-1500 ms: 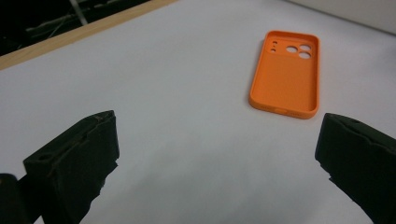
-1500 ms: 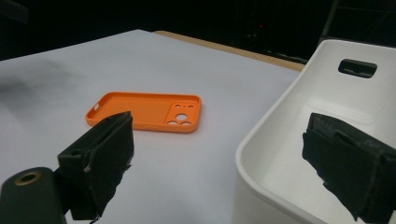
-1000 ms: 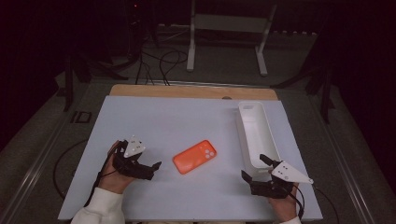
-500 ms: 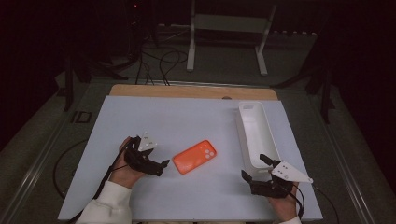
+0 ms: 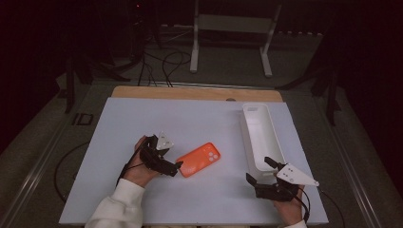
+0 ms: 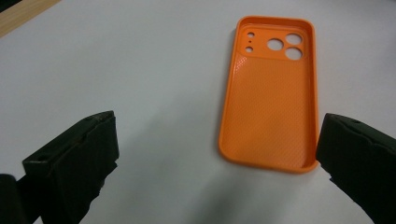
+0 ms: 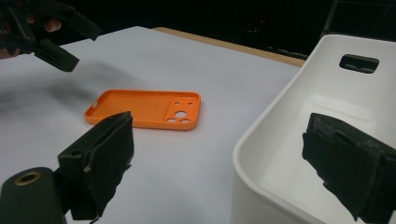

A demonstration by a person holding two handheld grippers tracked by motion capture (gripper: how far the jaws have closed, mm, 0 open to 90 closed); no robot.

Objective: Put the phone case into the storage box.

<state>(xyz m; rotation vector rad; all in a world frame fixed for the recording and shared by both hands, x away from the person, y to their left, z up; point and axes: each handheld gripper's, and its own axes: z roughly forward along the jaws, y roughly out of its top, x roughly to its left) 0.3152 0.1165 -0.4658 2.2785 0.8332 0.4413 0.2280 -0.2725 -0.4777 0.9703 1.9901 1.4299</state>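
Lying on table: one orange phone case (image 5: 199, 159), one white bin (image 5: 260, 134), two open tongs.

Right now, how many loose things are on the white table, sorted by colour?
Orange: 1, the phone case
White: 1, the long bin
Total: 2

Dark lab: floor cables (image 5: 164, 64), metal stand (image 5: 230, 35).
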